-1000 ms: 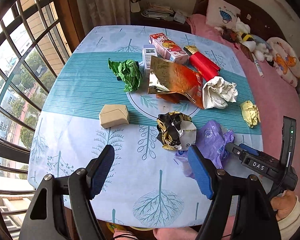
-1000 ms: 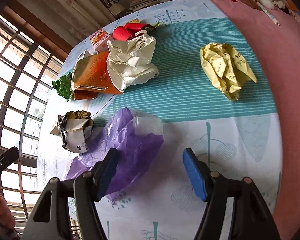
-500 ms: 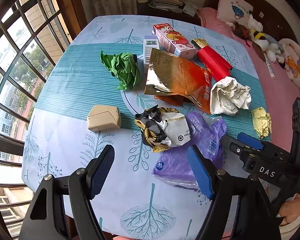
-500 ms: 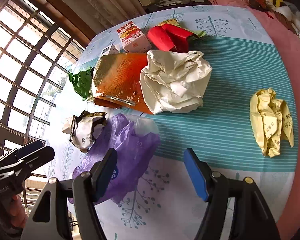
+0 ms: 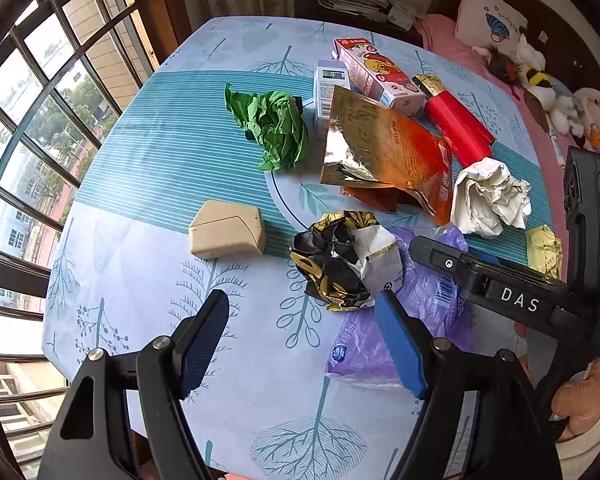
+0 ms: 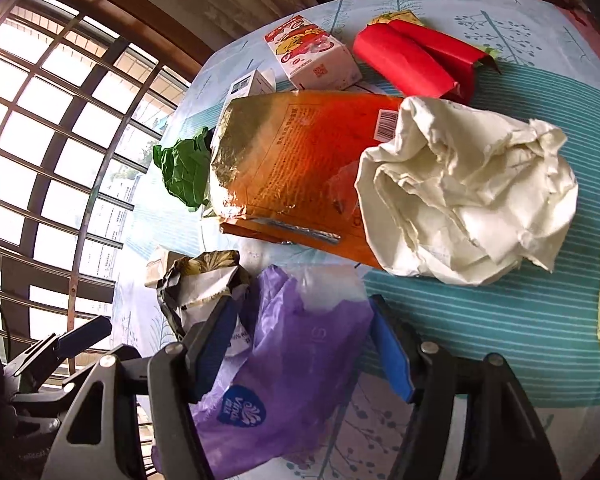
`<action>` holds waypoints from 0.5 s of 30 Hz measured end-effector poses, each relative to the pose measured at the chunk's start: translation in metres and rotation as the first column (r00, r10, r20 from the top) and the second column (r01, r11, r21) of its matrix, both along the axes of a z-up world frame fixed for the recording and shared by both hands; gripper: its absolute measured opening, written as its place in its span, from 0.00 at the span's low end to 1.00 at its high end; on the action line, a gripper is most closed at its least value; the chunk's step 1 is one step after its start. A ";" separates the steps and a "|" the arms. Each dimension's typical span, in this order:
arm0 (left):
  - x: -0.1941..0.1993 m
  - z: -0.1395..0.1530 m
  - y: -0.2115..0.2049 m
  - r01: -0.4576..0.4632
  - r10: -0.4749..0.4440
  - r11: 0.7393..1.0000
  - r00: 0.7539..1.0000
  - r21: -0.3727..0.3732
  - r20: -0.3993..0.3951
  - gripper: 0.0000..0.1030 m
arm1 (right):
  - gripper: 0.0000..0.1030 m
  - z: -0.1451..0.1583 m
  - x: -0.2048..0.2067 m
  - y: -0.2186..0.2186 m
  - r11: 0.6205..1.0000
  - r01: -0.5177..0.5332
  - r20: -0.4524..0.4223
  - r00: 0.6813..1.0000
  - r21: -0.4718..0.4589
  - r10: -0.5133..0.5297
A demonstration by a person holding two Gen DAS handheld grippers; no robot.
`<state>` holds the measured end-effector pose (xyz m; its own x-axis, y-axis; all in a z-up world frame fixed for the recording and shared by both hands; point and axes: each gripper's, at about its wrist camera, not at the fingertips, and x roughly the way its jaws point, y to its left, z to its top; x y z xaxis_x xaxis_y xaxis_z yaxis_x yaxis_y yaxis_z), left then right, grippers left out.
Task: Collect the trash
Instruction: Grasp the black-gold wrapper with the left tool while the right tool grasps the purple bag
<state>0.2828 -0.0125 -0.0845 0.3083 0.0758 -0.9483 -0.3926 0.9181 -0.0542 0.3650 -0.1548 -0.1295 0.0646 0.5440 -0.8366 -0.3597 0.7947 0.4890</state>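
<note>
A: Where was the trash?
B: All on the desk (image 5: 132, 184), leaf-print cloth. Purple plastic bag (image 6: 292, 364) at the near edge, crumpled black-and-gold wrapper (image 5: 340, 260) touching its left side. Behind those an orange-gold foil pouch (image 5: 384, 152), with a crumpled white paper (image 6: 464, 200) lying on its right end. Green paper wad (image 5: 276, 128) left of the pouch, red packet (image 6: 412, 60) and pink cartoon carton (image 5: 376, 70) at the back, yellow paper wad (image 5: 544, 246) far right, beige box (image 5: 228, 232) alone on the left.

A: Right gripper?
B: Right gripper (image 6: 304, 344) was over the purple bag, bag between the jaws. Jaws had just been narrowing but were apart, pads not visibly pressing it.

A: Left?
B: Left gripper (image 5: 304, 340) hung above the near desk edge, jaws spread, nothing between them. Its right pad (image 5: 400, 344) sat just beside the wrapper and bag in view.

A: The person?
B: One hand (image 5: 580, 404) on the right gripper's handle, cream sleeve.
</note>
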 end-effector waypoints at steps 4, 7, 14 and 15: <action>0.003 -0.006 0.006 -0.013 0.013 1.000 1.000 -0.020 -0.008 0.72 | 0.40 -0.001 -0.004 0.003 0.999 -0.042 0.003 0.999 -0.022 0.042; 0.008 -0.009 0.010 -0.019 0.018 0.999 1.000 -0.045 -0.009 0.72 | 0.33 0.002 -0.007 -0.003 0.998 -0.046 0.017 0.999 -0.034 0.046; 0.032 -0.027 0.009 -0.006 -0.001 0.992 0.999 -0.126 -0.049 0.72 | 0.31 0.009 -0.012 -0.034 0.999 0.018 0.030 0.999 -0.045 -0.017; 0.036 -0.031 0.007 -0.001 -0.007 0.992 0.998 -0.127 -0.060 0.72 | 0.31 0.009 -0.012 -0.039 0.999 0.031 0.025 0.999 -0.040 -0.030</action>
<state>0.3189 -0.0051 -0.1153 0.2500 -0.0475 -0.9671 -0.3959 0.9065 -0.1468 0.3527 -0.1933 -0.1203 0.1012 0.5071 -0.8559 -0.3458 0.8246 0.4476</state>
